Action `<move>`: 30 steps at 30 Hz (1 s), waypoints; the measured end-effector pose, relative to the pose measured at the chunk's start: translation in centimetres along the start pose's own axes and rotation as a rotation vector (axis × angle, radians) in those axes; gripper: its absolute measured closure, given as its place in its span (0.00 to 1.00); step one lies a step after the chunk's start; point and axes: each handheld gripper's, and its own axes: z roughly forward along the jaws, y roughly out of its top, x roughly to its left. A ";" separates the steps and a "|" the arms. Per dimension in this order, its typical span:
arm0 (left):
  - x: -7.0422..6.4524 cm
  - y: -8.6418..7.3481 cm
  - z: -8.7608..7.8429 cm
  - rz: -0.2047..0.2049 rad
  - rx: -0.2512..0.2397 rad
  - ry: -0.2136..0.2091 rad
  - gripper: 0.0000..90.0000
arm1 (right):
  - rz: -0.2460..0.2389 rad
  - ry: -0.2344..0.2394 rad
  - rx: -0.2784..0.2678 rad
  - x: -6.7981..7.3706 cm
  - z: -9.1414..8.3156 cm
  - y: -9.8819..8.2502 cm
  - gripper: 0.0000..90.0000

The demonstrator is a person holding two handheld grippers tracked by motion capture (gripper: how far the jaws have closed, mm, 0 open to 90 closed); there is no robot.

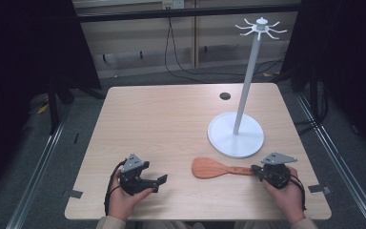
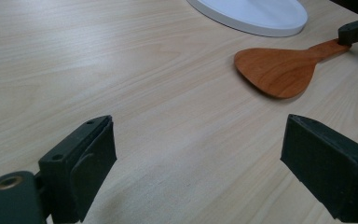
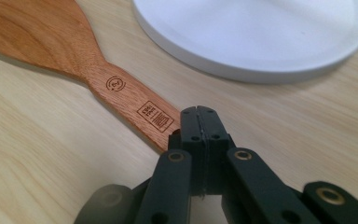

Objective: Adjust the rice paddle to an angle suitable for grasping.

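Observation:
A reddish wooden spatula (image 1: 214, 168) lies flat on the light wooden table (image 1: 162, 119), blade to the left and handle to the right. My right gripper (image 1: 255, 168) is at the handle's end. In the right gripper view its jaws (image 3: 199, 114) are pressed together with no wood between them, and the spatula (image 3: 51, 42) handle's end lies against the side of the left jaw. My left gripper (image 1: 158, 183) rests near the front left, open and empty. In the left gripper view its jaws (image 2: 198, 158) stand wide apart over bare table, with the spatula (image 2: 277, 70) farther off.
A white stand with a round base (image 1: 236, 135), a tall pole (image 1: 248, 81) and a ring of hooks (image 1: 261, 27) on top stands just behind the spatula. A small dark hole (image 1: 225, 96) sits near the table's far edge. Dark curtains flank the table.

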 end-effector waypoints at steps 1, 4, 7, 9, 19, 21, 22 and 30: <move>0.1 0.0 -0.1 0.004 0.000 0.005 0.11 | 0.008 -0.014 0.003 -0.6 -0.4 -0.4 1.00; 0.1 0.0 -0.1 -0.005 -0.003 0.006 0.11 | 0.016 -0.041 0.004 -1.5 -0.7 -0.7 1.00; 0.0 0.0 -0.1 0.000 -0.002 0.006 0.11 | 0.025 -0.067 0.008 -2.2 -0.8 -0.8 1.00; 0.0 0.1 -0.1 0.002 0.000 0.003 0.11 | 0.031 -0.077 -0.002 -2.2 -0.7 -0.4 0.99; 0.0 0.1 0.0 0.010 -0.001 0.004 0.11 | -0.023 0.045 -0.056 2.4 2.8 3.6 0.98; 0.0 0.1 0.0 0.008 0.000 0.003 0.11 | -0.043 0.047 -0.053 3.5 3.7 4.4 0.97; 0.1 0.1 0.0 0.009 0.000 0.005 0.11 | -0.046 0.052 -0.051 3.8 4.2 4.8 0.97; 0.1 0.1 0.1 0.014 0.001 -0.004 0.11 | -0.051 0.085 -0.032 5.5 7.1 5.8 0.97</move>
